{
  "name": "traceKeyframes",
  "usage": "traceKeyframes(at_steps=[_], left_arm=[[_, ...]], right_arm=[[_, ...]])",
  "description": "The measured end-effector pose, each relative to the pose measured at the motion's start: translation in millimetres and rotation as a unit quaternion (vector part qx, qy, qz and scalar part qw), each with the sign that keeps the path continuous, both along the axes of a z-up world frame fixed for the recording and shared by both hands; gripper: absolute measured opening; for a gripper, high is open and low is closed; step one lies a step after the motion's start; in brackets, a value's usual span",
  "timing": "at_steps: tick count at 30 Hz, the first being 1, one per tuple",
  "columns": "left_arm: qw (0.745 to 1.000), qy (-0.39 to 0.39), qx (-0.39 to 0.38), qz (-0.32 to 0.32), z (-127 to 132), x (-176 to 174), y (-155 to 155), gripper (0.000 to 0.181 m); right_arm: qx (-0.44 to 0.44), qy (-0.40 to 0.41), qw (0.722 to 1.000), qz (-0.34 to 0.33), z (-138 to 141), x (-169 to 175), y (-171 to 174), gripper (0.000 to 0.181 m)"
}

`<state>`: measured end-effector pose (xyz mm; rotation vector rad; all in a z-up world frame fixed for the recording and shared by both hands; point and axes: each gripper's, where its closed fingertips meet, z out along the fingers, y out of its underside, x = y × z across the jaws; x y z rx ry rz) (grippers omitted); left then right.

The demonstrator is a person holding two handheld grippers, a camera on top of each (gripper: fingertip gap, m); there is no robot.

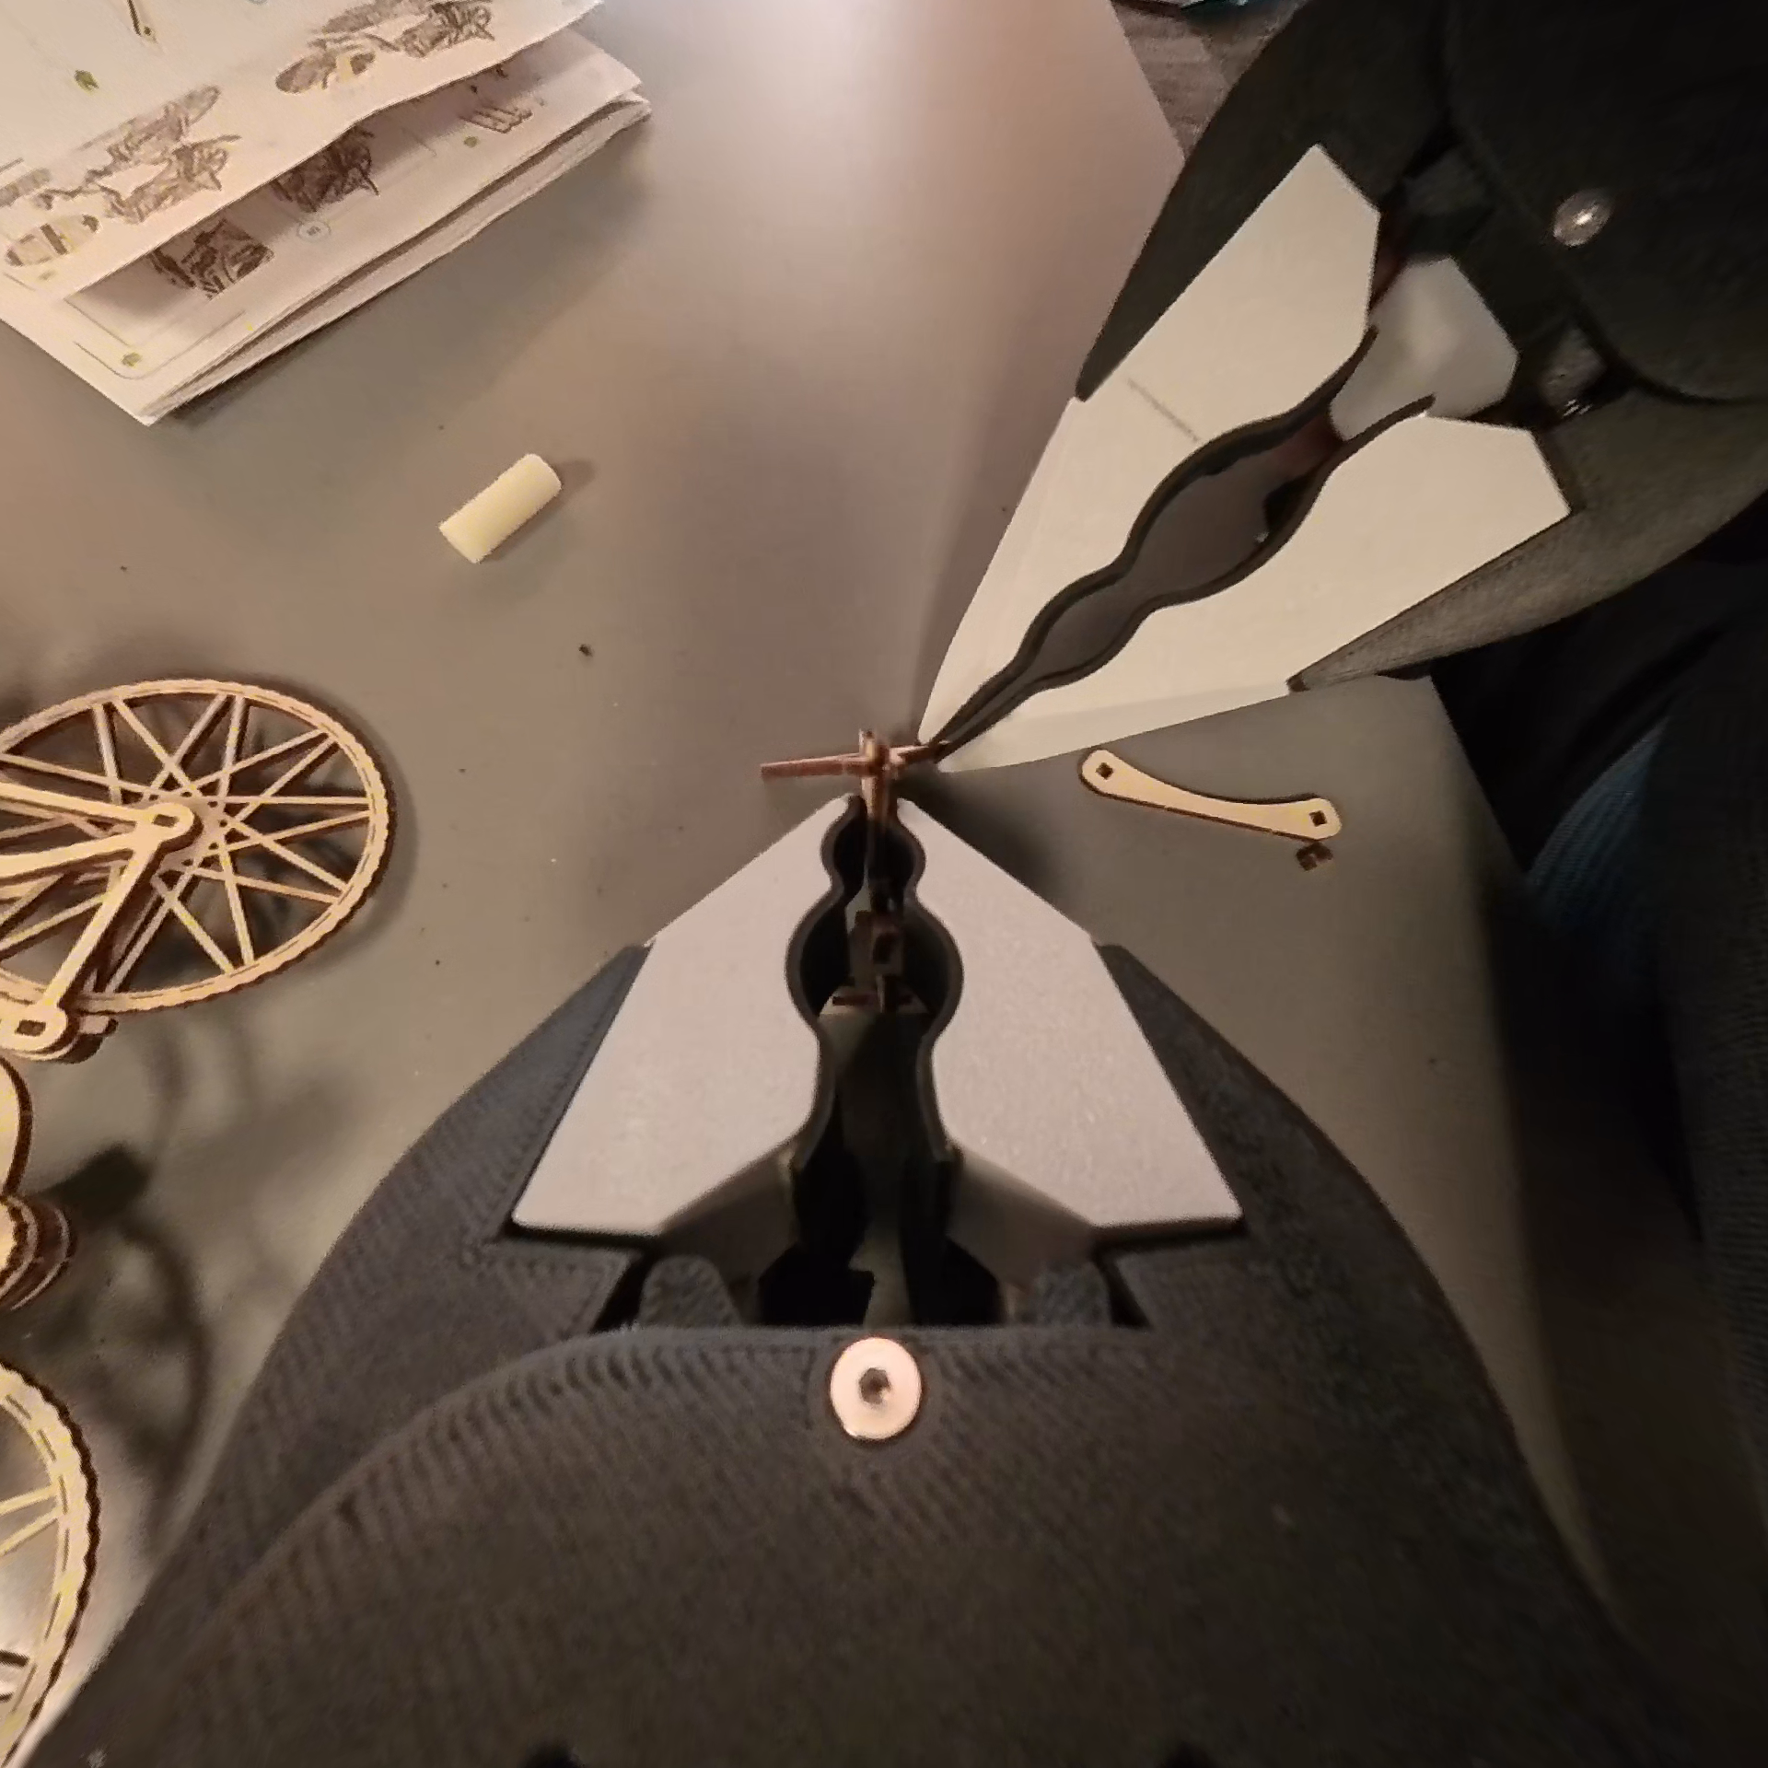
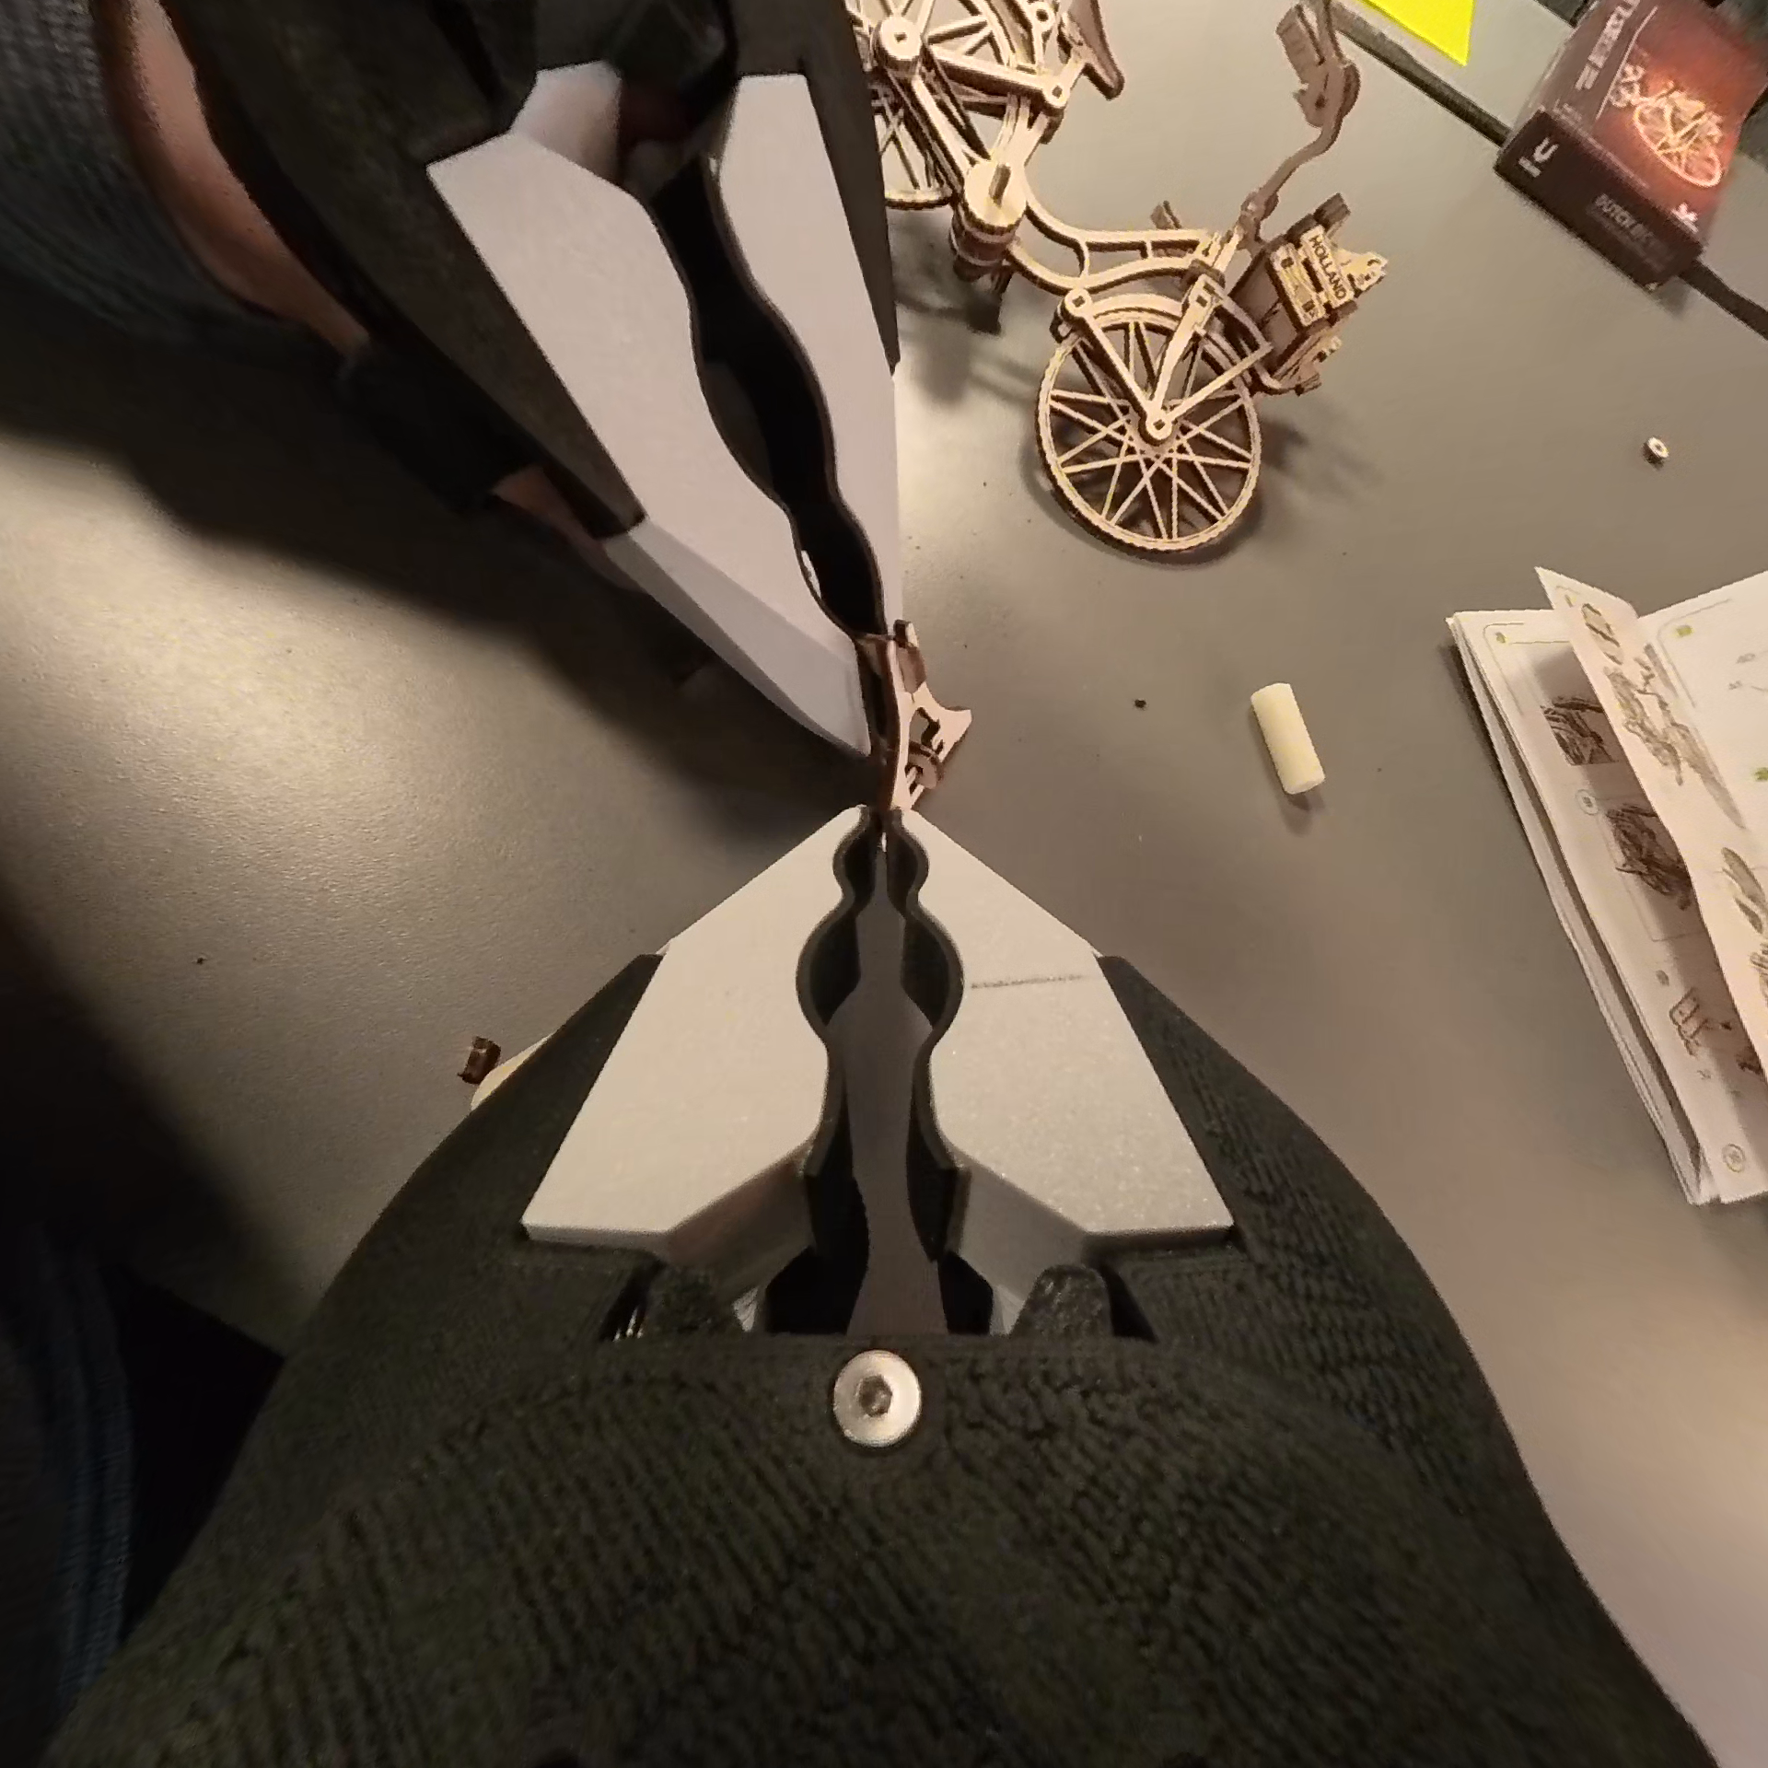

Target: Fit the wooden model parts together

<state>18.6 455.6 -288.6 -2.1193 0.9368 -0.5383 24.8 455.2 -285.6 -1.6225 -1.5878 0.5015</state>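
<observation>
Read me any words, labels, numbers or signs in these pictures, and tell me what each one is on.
Writing is present, but I won't repeat its wording.
Dark box: printed lettering and a glowing picture.
Crate on the wooden bicycle model: one engraved word.
Instruction booklet: drawings with tiny marks, too small to read.
Small wooden part in both jaws: no writing visible.

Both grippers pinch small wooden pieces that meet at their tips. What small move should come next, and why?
Probably press the right gripper gently toward the left gripper: both are shut on the small wooden assembly, tips nearly touching above the table.
</observation>
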Motion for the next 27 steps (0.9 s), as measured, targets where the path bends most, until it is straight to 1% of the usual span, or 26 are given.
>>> traceKeyframes(at_steps=[8,12,20,24,27], left_arm=[[1.000,0.022,0.005,-0.016,-1.0,-0.1,-1.2,0.003],[0.999,0.041,0.021,-0.028,-1.3,0.4,-1.4,0.003],[0.998,0.053,0.027,-0.022,-1.7,0.0,-1.0,0.003],[0.998,0.058,0.025,-0.029,-2.0,0.3,-1.9,0.003],[0.997,0.057,0.027,-0.037,-1.8,0.8,-2.5,0.003]], right_arm=[[-0.005,0.001,1.000,0.001,0.2,-0.1,-0.2,0.000],[-0.005,0.001,1.000,-0.001,0.2,0.4,0.3,0.000],[0.017,-0.003,1.000,-0.004,0.4,1.0,1.5,0.000],[0.032,-0.005,0.999,-0.002,0.5,1.1,1.6,0.000],[0.028,-0.004,1.000,0.003,0.7,1.0,1.1,0.000]])
